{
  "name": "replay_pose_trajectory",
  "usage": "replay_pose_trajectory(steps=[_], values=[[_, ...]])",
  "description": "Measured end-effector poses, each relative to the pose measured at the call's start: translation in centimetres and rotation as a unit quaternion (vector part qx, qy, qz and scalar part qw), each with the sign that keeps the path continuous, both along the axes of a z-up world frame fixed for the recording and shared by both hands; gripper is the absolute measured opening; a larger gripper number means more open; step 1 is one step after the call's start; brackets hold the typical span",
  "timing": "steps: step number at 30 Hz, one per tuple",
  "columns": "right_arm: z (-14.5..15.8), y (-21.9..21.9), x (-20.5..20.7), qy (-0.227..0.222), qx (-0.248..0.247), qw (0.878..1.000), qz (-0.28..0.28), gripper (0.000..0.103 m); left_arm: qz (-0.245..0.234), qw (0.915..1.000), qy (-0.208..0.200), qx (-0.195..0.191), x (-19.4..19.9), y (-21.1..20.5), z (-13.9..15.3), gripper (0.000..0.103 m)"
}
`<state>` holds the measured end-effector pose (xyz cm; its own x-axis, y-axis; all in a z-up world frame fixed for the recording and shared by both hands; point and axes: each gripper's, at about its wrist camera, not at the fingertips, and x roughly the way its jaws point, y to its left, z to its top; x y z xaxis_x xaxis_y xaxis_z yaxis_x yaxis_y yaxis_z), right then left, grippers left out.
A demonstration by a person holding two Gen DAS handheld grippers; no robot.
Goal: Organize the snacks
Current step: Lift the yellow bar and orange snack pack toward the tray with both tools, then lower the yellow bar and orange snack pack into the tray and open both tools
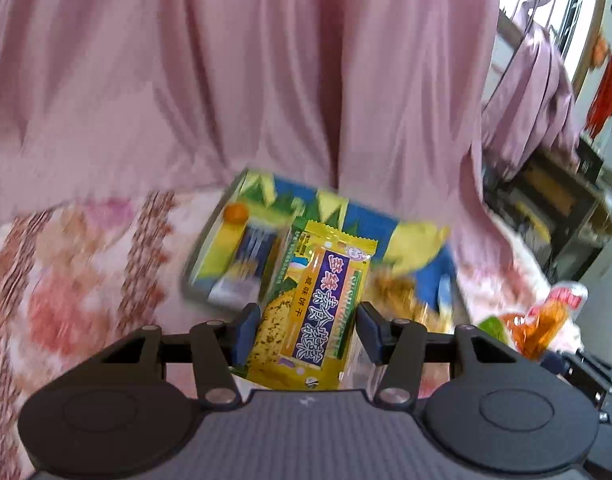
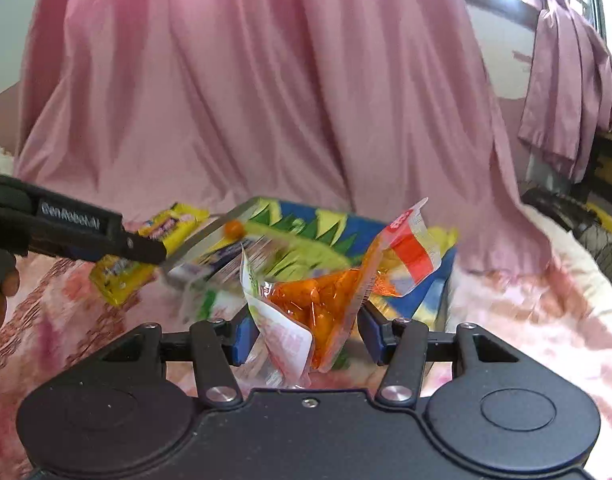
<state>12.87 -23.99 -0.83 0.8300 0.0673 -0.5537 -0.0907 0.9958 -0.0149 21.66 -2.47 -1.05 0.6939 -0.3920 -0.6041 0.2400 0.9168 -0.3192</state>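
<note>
My left gripper is shut on a yellow biscuit packet with a purple label and holds it above the floral cloth, just in front of a colourful blue, green and yellow box. My right gripper is shut on a crinkled clear packet of orange snacks with a red and white top. The box lies behind it. The left gripper with its yellow packet shows at the left of the right wrist view. The orange packet shows at the right of the left wrist view.
A floral pink cloth covers the surface. A pink draped sheet rises behind the box. Dark furniture and a curtained window stand at the right. More snack packets lie in the box.
</note>
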Motion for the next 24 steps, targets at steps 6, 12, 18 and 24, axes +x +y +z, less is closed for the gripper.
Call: replay_pose_trajectory(steps=[6, 12, 18, 24], values=[[-0.8, -2.7, 3.8, -0.022, -0.019, 1.000, -0.010, 0.055, -0.013, 0.9994, -0.032, -0.007, 4.4, -2.9, -0.4, 0.057], [-2.9, -4.1, 8.0, -0.015, -0.009, 0.999, -0.033, 0.055, -0.017, 0.9988, -0.038, -0.026, 7.8, -4.7, -2.0, 0.044], [-5.6, -3.4, 11.4, 0.019, 0.000, 0.999, -0.033, 0.055, -0.020, 0.9992, 0.009, -0.034, 10.4, -5.3, -6.3, 0.043], [-7.7, -2.7, 13.2, 0.051, -0.006, 0.998, -0.028, 0.056, -0.013, 0.9980, 0.042, -0.046, 11.2, -4.6, -8.4, 0.044]])
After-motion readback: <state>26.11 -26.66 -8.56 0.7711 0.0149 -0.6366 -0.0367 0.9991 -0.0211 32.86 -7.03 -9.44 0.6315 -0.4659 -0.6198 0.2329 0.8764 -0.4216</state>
